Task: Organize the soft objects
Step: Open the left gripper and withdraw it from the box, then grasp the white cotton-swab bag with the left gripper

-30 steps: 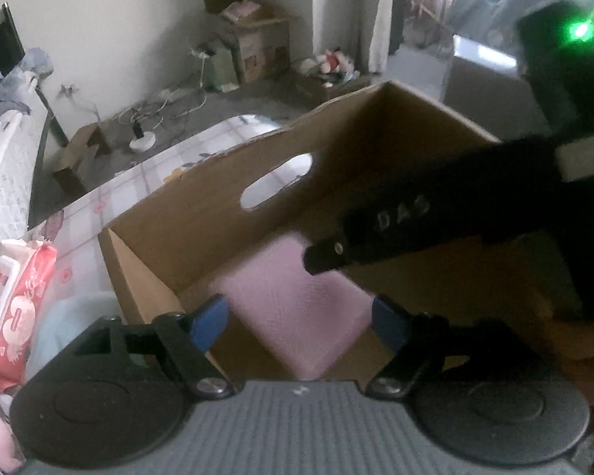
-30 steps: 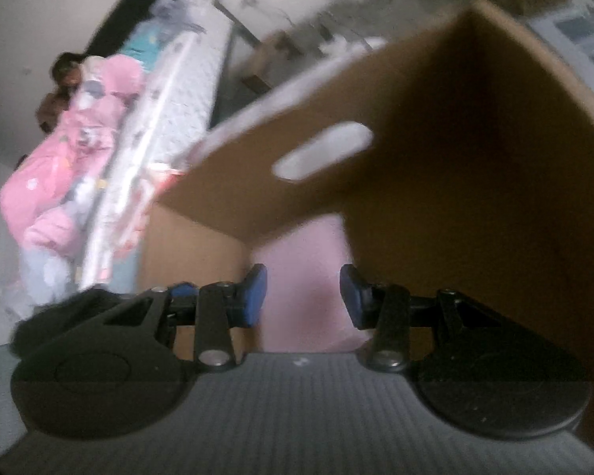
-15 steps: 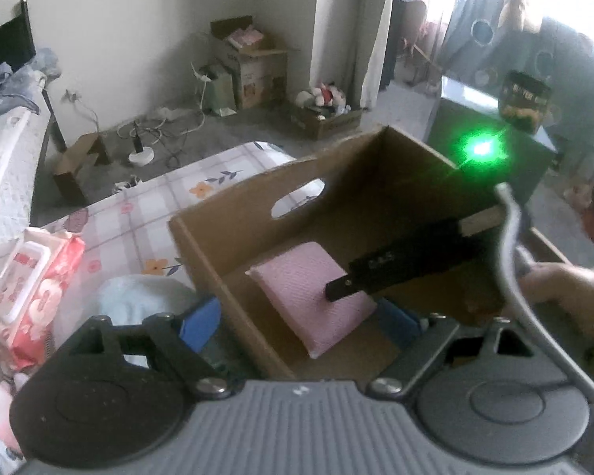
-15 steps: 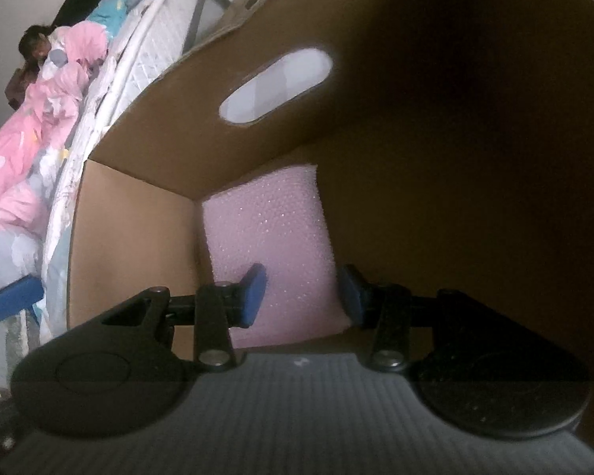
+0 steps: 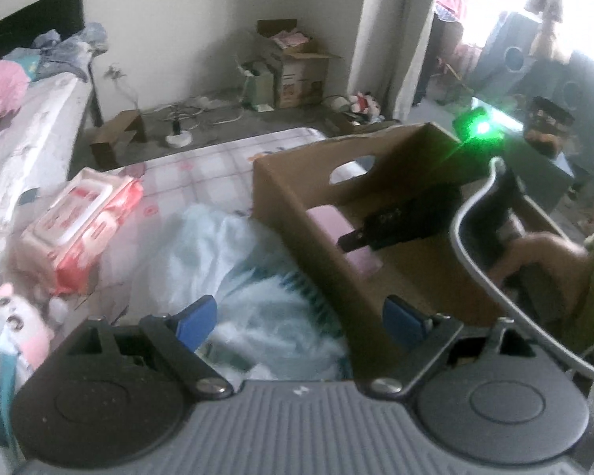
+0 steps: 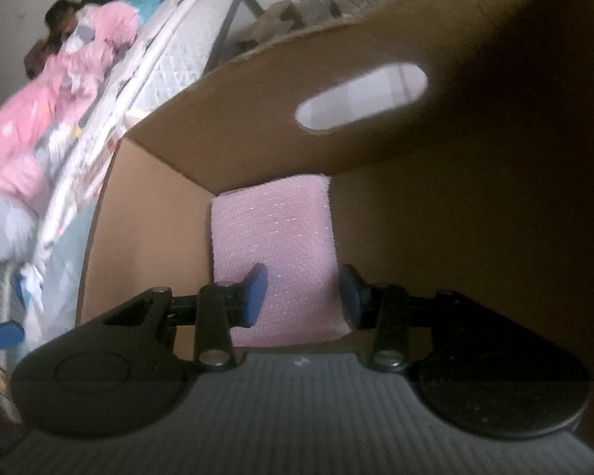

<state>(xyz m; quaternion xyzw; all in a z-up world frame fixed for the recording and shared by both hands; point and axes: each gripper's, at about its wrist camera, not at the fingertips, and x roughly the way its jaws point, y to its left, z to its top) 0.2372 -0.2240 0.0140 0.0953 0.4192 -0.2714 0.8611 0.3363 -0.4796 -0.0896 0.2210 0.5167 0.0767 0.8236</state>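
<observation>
Opening wide, the left gripper [image 5: 299, 318] holds nothing above a blue cloth [image 5: 233, 261]; the right gripper [image 6: 303, 291], also opening and holding nothing, hangs over a pink pad [image 6: 275, 237] at frame centre inside the box [image 6: 475, 217].

Daylight from a blown-out window [image 5: 491, 4] at upper right of the left wrist view, white and without detail. Soft, dim light elsewhere in the room, greyish cast. Strong green glare from a small lamp [image 5: 480, 128] beside the brown cardboard box [image 5: 297, 202], with rays smearing across the box rim. Motion blur over the pale blue fluffy cloth [image 5: 233, 277] and the red-and-white wipes pack [image 5: 79, 217]. Heavy fisheye bending at the edges, dark vignette in the corners. In the right wrist view, deep shadow over the right inner wall of the box, brighter on the pink textured pad [image 6: 273, 233]; bright oval handle hole [image 6: 360, 97]; blurred pink bedding [image 6: 39, 111] at left.
</observation>
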